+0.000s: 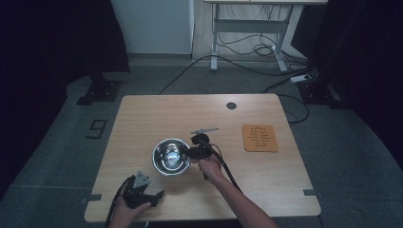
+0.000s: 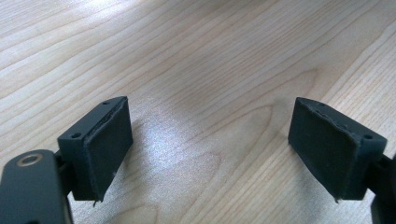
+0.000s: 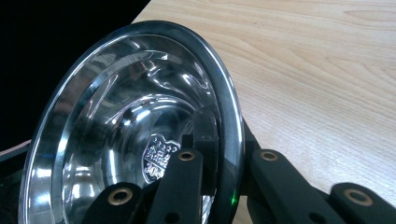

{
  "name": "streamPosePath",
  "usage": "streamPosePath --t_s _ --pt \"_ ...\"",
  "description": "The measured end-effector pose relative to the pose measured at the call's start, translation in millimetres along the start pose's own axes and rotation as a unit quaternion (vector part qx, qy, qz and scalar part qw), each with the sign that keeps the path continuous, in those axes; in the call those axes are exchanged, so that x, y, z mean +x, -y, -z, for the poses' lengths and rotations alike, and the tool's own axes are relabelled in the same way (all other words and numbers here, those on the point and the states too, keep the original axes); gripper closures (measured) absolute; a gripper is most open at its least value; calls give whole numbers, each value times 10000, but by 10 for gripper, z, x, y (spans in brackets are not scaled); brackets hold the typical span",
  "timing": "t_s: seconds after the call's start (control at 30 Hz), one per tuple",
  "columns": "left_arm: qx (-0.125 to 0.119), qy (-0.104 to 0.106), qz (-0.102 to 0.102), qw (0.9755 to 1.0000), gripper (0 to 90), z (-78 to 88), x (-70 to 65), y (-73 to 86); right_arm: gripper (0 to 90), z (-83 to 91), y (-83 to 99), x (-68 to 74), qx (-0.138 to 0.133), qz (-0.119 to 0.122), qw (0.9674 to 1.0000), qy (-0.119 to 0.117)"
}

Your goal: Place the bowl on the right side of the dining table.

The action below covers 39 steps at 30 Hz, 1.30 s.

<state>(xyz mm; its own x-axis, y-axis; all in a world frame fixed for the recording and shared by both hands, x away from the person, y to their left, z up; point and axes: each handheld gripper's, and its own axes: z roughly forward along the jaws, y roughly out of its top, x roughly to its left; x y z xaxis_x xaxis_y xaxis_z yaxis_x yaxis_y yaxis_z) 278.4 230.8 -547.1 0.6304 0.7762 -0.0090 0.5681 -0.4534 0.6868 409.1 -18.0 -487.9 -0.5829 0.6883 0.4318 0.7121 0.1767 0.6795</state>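
Centrally, steel bowl (image 1: pixel 170 156) tilted over bench (image 1: pixel 142 118), right gripper (image 1: pixel 196 151) jaws clamped on its rim, left gripper (image 1: pixel 142 187) near front-left corner, jaws wide apart, nothing between them.

The high view is dim and a bit grainy, with very dark corners. The light wooden table (image 1: pixel 142 118) is the brightest part. In the right gripper view, the shiny round metal bowl (image 3: pixel 126 140) has white glare streaks and looks sharp. In the left gripper view, a pale shine sits on the wood, and the far edge looks soft.
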Motion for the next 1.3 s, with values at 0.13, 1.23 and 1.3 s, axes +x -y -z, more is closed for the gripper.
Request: streamPosePath --t_s 0.13,1.23,1.3 --pt "0 0 0 10000 133 0 0 0 859 35 -9 -30 -22 -16 10000 30" --pt "1 0 -1 10000 133 0 0 0 858 349 -5 -452 -328 -390 9983 290" --pt "1 0 -2 10000 133 0 0 0 858 377 6 -500 -351 -433 9979 319"
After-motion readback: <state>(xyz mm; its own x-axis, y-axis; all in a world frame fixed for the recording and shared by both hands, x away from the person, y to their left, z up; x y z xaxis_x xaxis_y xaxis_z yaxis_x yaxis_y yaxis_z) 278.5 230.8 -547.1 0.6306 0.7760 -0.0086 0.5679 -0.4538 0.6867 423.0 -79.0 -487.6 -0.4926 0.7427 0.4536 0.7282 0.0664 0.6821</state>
